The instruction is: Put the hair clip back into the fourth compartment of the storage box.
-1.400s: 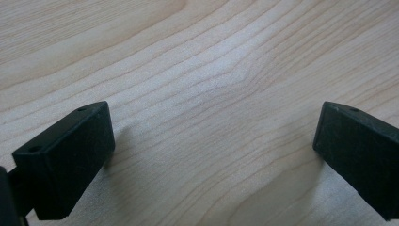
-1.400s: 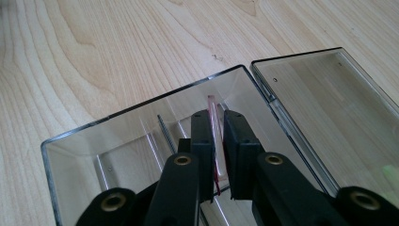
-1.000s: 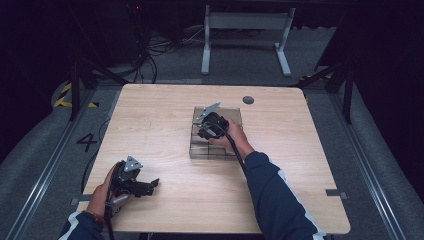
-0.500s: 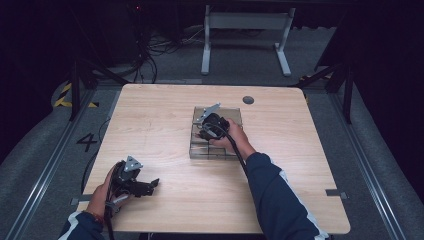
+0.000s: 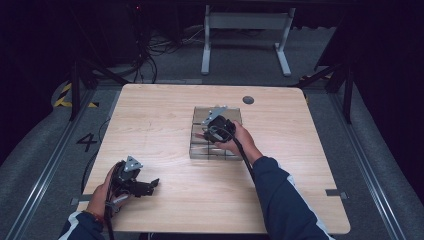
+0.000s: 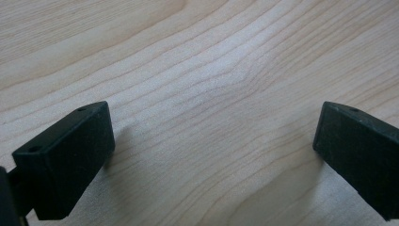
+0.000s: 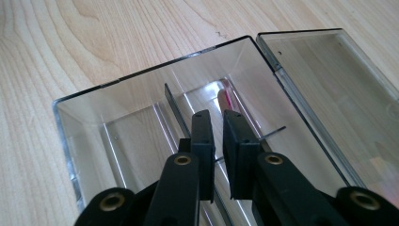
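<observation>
**Right gripper reaches into a clear divided box while the left waits on the table**

A pale wooden table [image 5: 165,120] is seen from above, with a person's two forearms coming in from the bottom edge. Near the middle of the table sits a clear plastic organiser box with thin inner dividers [image 5: 200,145], its hinged lid [image 7: 329,70] folded open and lying flat beside it.

The right gripper [image 5: 212,131], black and held in the person's right hand [image 5: 239,141], is over the box and points down into it. In the right gripper view its two jaws are nearly pressed together, with a narrow gap between them. They straddle one of the thin dividers [image 7: 175,109]. Just past the jaw tips, a small pink object [image 7: 225,100] lies in a compartment on the box floor; what it is cannot be made out, and the jaws do not hold it.

The left gripper [image 5: 150,185] rests low over the near left corner of the table, well apart from the box. Its jaws are spread wide with bare wood between them.
</observation>
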Tool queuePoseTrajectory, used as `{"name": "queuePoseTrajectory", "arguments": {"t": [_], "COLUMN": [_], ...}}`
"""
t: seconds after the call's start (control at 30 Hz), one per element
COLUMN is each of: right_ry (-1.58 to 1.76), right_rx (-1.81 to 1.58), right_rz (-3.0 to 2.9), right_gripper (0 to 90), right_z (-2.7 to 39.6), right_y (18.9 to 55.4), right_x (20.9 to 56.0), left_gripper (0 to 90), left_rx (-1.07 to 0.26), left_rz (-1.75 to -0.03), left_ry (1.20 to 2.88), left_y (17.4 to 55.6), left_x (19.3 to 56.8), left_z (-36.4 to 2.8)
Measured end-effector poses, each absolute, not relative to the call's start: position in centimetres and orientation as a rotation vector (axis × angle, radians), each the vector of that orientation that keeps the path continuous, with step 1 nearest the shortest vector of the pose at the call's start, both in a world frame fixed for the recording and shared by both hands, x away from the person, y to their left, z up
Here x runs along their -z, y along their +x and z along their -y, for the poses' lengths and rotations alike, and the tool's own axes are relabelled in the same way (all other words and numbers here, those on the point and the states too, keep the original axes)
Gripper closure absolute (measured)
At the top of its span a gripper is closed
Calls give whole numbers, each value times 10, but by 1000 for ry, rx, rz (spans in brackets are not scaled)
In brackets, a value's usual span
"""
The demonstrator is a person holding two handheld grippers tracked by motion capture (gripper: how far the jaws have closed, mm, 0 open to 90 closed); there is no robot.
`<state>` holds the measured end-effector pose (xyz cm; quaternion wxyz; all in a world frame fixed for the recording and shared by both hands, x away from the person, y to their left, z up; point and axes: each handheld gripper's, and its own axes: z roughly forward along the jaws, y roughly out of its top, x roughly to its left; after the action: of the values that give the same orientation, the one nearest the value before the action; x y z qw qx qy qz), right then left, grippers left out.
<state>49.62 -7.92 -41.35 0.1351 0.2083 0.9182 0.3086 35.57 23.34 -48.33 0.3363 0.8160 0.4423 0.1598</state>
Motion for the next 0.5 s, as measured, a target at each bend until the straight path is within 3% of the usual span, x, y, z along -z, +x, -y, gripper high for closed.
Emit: {"name": "queuePoseTrajectory", "arguments": {"t": [0.5], "right_ry": [555], "right_rx": [-894], "right_rz": [-2632], "right_gripper": [846], "right_z": [97], "right_y": [473], "right_x": [394], "left_gripper": [0], "left_rx": [-417], "left_rz": [-1153], "left_ry": [2128], "left_y": [356], "left_x": [483], "left_z": [-233]}}
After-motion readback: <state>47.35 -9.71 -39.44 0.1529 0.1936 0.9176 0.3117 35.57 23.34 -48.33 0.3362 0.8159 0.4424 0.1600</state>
